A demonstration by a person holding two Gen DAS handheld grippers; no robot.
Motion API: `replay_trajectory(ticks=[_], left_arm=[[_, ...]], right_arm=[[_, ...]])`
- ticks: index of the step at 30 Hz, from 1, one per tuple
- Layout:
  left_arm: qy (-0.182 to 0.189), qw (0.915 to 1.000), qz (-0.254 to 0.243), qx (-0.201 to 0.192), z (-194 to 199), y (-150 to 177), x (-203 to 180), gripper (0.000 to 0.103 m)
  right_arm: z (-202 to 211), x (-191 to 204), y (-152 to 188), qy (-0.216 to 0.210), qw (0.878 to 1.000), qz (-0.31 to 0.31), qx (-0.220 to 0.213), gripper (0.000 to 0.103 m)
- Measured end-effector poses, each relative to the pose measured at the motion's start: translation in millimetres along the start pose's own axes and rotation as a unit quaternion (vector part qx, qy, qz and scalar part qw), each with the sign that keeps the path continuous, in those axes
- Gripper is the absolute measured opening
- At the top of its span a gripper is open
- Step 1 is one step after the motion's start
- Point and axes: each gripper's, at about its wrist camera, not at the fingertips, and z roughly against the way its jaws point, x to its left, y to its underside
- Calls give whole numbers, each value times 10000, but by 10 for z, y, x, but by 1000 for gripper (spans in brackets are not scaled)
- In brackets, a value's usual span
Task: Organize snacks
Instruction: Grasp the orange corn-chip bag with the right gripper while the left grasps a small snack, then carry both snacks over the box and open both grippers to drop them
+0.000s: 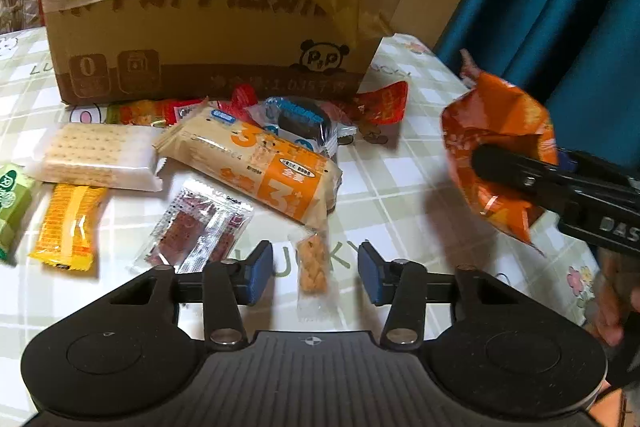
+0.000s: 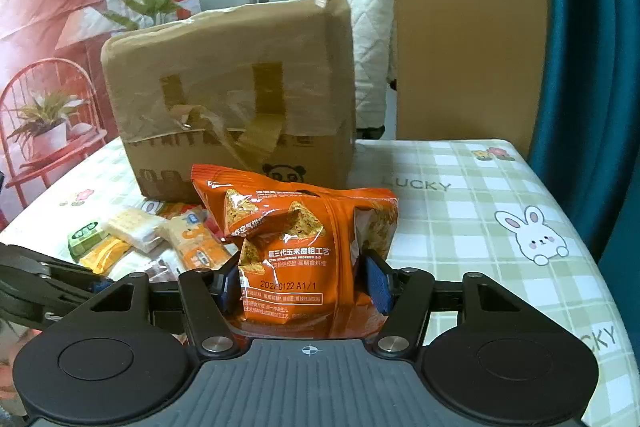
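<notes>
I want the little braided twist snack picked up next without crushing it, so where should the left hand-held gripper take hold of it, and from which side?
Probably across the middle of the braided twist snack, coming down from above. It lies flat on the tablecloth, long axis pointing away, already between the left hand-held gripper pads, which don't press it. Pinching its narrow sides suits that pose; the clear wrapper ends look flimsy.

Got my right fingers (image 2: 301,285) clamped on the orange chip bag (image 2: 298,251), held up off the counter (image 2: 460,227). Taped box (image 2: 240,99) sits right behind it, and a bunch of small snacks (image 2: 152,239) lie off to the left.
</notes>
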Motion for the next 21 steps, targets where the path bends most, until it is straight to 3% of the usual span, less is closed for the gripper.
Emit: replay_trajectory(ticks=[1,2,3,6,12,17,21], left_arm=[[-42,10000,-8,33,-37,-7,-26,40],[-85,9999,-35,59,-85,-18,-60,26],[-156,9998,-108,90,-105,-1,-86,19],[-321,9990,-312,23,-70,14,-134,18],[-354,9987,-245,-257,183,-13,-10,18],[-428,9940,-206,-990,661,-258,169,18],[-444,9848,-150,-1674,1065,-586,289,18]], right_arm=[[-4,-16,7,-3,10000,-18,-2,57],[-8,-27,15,-6,10000,-36,-6,57],[-7,-34,20,-8,10000,-47,-10,57],[3,-29,43,-13,10000,-75,-27,57],[78,-2,2,8,9999,-106,-128,57],[204,-2,-301,-47,9989,-9,-467,57],[297,62,-706,-121,9958,241,-879,57]])
